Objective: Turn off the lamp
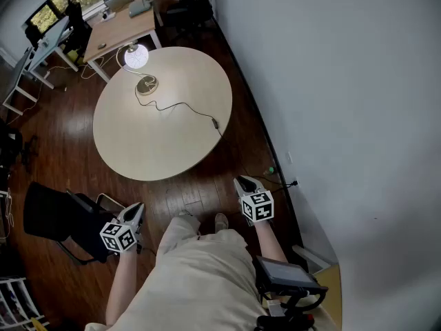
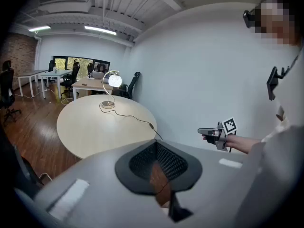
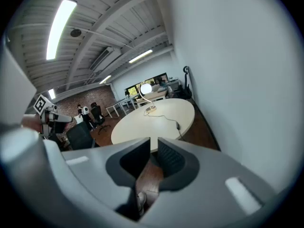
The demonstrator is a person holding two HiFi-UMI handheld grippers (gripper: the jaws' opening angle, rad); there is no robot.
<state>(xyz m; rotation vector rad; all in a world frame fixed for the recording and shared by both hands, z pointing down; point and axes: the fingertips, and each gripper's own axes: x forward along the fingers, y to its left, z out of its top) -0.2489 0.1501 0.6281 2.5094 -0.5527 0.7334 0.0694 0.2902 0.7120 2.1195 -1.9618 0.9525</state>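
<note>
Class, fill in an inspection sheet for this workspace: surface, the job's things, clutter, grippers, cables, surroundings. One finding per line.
Surface: round pale table, bare apart from the lamp and its cable.
Job's things: lamp near the table's far edge, globe lit, on a round base.
Clutter: nothing seen.
Grippers: left gripper jaws together, empty; right gripper jaws slightly apart, empty; both held short of the table.
Cables: lamp cable trails from the base to the table edge nearest the wall, carrying an inline switch.
Surroundings: dark wood floor, white wall, black chair near the left gripper, desks beyond the table.
</note>
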